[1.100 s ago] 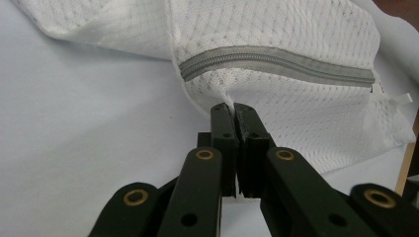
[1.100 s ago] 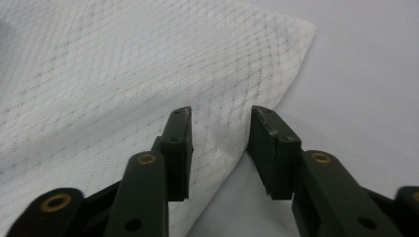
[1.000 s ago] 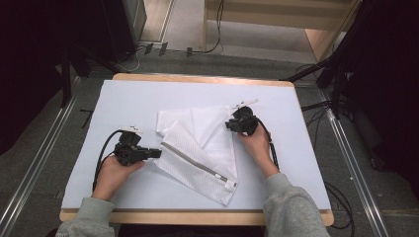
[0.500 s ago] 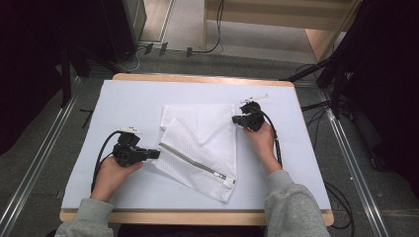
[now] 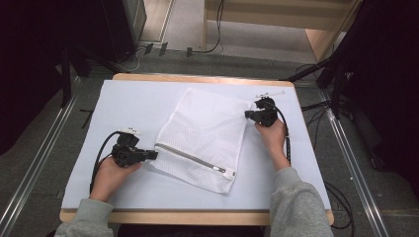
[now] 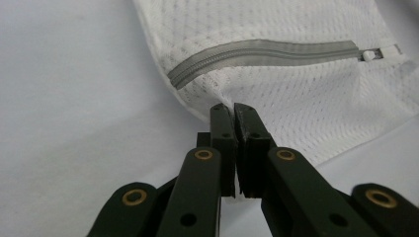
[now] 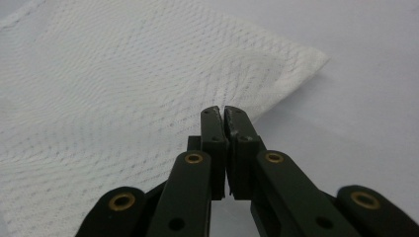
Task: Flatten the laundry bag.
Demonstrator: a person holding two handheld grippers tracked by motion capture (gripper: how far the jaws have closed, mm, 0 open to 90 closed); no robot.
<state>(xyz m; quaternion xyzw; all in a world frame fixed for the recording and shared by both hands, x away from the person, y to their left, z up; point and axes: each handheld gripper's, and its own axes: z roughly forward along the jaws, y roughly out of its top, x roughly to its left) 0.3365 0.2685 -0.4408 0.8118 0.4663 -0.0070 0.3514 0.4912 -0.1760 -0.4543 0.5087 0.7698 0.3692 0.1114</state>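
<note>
A white mesh laundry bag (image 5: 205,138) lies spread flat near the middle of the bench (image 5: 148,98), on its pale cover, turned at a slant so that one corner points toward the near edge. A grey zipper (image 5: 190,158) runs across the bag's near part, with its pull (image 6: 380,52) at the far end of the track in the left gripper view.

The left hand-held gripper (image 5: 150,155) rests low on the cover at the bag's left corner. In the left gripper view its jaws are clenched together, tips right at the bag's edge just below the zipper's end; whether a fold of mesh is caught between them cannot be told.

The right hand-held gripper (image 5: 248,114) sits at the bag's far right corner. Its jaws have just been closing and now stand pressed together at the mesh edge (image 7: 296,64); whether they pinch the fabric is likewise unclear.

Both hands come in from grey sleeves (image 5: 296,202), and a black cable (image 5: 99,158) trails from each tool.
</note>
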